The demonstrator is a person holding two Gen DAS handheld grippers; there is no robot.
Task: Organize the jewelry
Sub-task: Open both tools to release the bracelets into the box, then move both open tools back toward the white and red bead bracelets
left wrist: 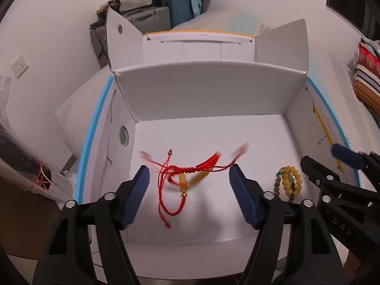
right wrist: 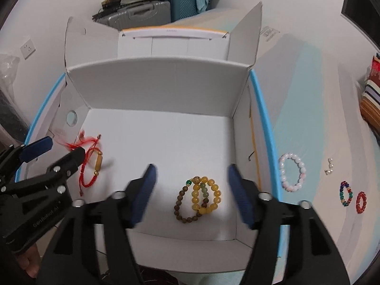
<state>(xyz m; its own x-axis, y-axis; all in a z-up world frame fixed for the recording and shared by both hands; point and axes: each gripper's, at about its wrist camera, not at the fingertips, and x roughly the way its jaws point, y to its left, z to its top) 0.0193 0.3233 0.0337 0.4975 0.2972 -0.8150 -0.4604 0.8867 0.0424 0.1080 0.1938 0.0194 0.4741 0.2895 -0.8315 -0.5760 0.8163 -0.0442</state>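
An open white cardboard box (left wrist: 201, 90) lies below both grippers. My left gripper (left wrist: 189, 168) is open above the box floor, and red cord bracelets (left wrist: 180, 171) with amber tube beads are between and under its fingers, partly blurred; the pads do not press on them. My right gripper (right wrist: 192, 167) is open over a pile of yellow and brown bead bracelets (right wrist: 199, 197) lying on the box (right wrist: 166, 87) floor, free of its pads. The right wrist view shows the left gripper (right wrist: 63, 148) by the red bracelets (right wrist: 91, 166). The left wrist view shows the right gripper (left wrist: 320, 154) beside the bead bracelets (left wrist: 288, 182).
Right of the box on the pale surface lie a pink-white bead bracelet (right wrist: 291, 175), a multicoloured bead loop (right wrist: 345, 193), a red bead loop (right wrist: 361, 201) and small white pieces (right wrist: 329, 166). Suitcases (right wrist: 185, 0) stand at the back, a striped cushion (right wrist: 370, 104) at far right.
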